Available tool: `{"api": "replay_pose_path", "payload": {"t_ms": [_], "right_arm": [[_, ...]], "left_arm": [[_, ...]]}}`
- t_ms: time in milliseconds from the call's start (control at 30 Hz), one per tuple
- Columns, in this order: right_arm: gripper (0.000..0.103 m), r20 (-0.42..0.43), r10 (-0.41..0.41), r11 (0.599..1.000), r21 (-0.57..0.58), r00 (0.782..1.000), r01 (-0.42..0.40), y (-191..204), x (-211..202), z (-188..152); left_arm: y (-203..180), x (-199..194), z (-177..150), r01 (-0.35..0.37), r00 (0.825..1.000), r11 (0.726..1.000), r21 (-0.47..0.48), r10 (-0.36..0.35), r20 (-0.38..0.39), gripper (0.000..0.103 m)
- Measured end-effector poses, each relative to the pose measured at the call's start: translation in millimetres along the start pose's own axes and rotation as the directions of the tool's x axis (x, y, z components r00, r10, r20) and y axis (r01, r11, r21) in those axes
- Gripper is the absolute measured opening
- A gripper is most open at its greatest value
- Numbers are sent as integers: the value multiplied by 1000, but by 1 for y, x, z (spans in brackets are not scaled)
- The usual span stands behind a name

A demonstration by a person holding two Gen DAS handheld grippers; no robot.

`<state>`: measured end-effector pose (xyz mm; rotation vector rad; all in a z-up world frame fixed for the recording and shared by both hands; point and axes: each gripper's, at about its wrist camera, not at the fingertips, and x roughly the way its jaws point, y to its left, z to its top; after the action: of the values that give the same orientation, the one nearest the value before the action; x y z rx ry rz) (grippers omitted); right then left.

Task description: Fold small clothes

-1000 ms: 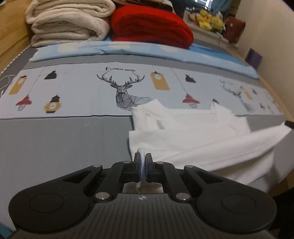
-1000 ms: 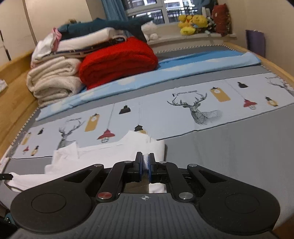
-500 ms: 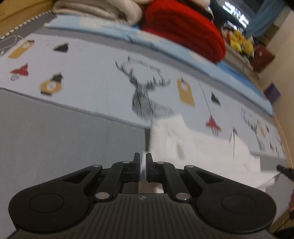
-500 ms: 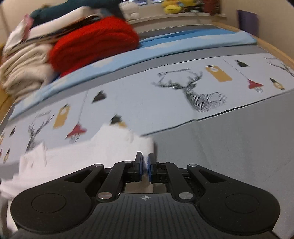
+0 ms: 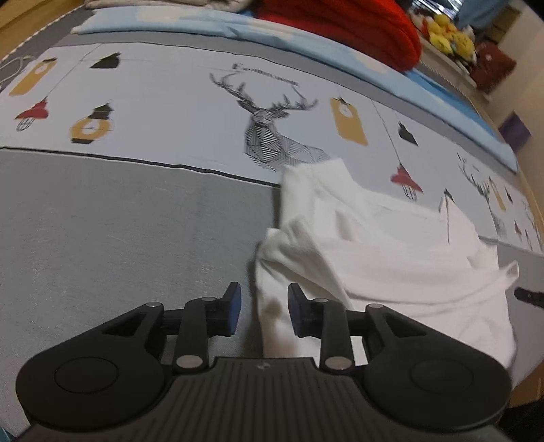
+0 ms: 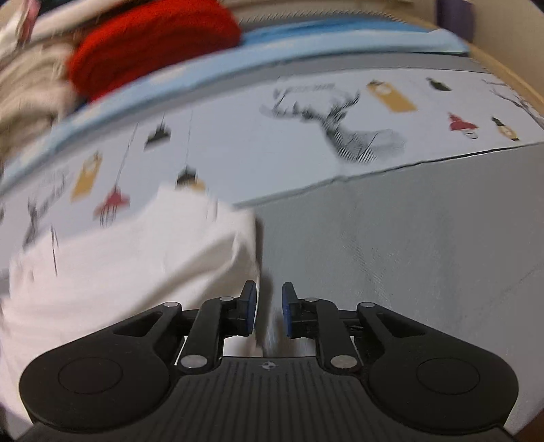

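- Left wrist view: the left gripper (image 5: 264, 309) pointed down at a bed, its black fingers apart and opening, blue pads (image 5: 234, 307) facing each other across a gap.
- The edge of a white garment (image 5: 380, 258) lay in that gap; the pads did not press on it. A faint brownish stain showed on the cloth between the fingers.
- The garment was soft, matte knit, rumpled into thick folds, lying on the bedsheet (image 5: 136, 238) partly over the grey band and partly over the pale printed band.
- The sheet was smooth woven cloth, printed with a line-drawn deer head (image 5: 272, 136), yellow tags and red and black lanterns. Small lettering stood above the antlers, too blurred to read.
- A red, ribbed knitted blanket (image 5: 357, 23) lay folded at the far edge, with yellow plush toys (image 5: 452, 37) beyond it.
- Right wrist view, blurred: the right gripper (image 6: 268, 307) also had its fingers apart and opening, blue pads (image 6: 251, 306) bare, with only grey sheet and a sliver of white cloth low in the gap.
- The garment's other end (image 6: 136, 272) lay just left of those fingers.
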<state>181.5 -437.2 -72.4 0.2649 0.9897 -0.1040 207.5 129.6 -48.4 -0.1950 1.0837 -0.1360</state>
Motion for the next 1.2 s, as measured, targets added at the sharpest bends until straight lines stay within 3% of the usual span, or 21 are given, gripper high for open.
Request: {"api": "replay_pose_path", "payload": {"t_ms": [267, 467, 700, 733, 800, 833, 867, 933, 1033, 1100, 1200], "right_arm": [[17, -37, -28, 995, -102, 999, 24, 20, 13, -1], [20, -17, -31, 997, -65, 999, 30, 20, 24, 12], [20, 3, -7, 1000, -21, 1000, 7, 29, 41, 26], [20, 6, -3, 1000, -19, 1000, 3, 31, 44, 27], [20, 10, 3, 1000, -17, 1000, -3, 33, 48, 30], [20, 9, 5, 1000, -15, 1000, -5, 33, 49, 31], [20, 6, 10, 1000, -13, 1000, -10, 33, 51, 31], [5, 17, 13, 1000, -10, 1000, -13, 33, 52, 33], [4, 112, 28, 999, 40, 993, -33, 30, 37, 42], [4, 198, 31, 995, 86, 980, -49, 28, 25, 48], [4, 273, -1, 994, 109, 962, -30, 28, 22, 56]], "left_arm": [[-8, 15, 8, -72, 997, 997, 34, 72, -10, 47], [-17, 30, 19, -73, 997, 996, 46, 74, -18, 55], [-24, 41, 33, -45, 999, 999, 29, 45, -4, 54], [-24, 43, 34, -42, 999, 999, 32, 42, -4, 53], [-25, 47, 37, -28, 1000, 999, 42, 28, -7, 36], [-25, 47, 39, -19, 1000, 999, 47, 20, -6, 15], [-24, 47, 41, -10, 1000, 998, 54, 10, 0, 8], [-21, 39, 48, 4, 999, 999, 40, -6, 54, 6], [-6, 22, 62, 54, 984, 996, -69, -42, 173, 6], [-1, 19, 68, 52, 973, 992, -114, -24, 228, 6], [-4, 29, 78, 49, 972, 990, -130, -17, 236, 6]]}}
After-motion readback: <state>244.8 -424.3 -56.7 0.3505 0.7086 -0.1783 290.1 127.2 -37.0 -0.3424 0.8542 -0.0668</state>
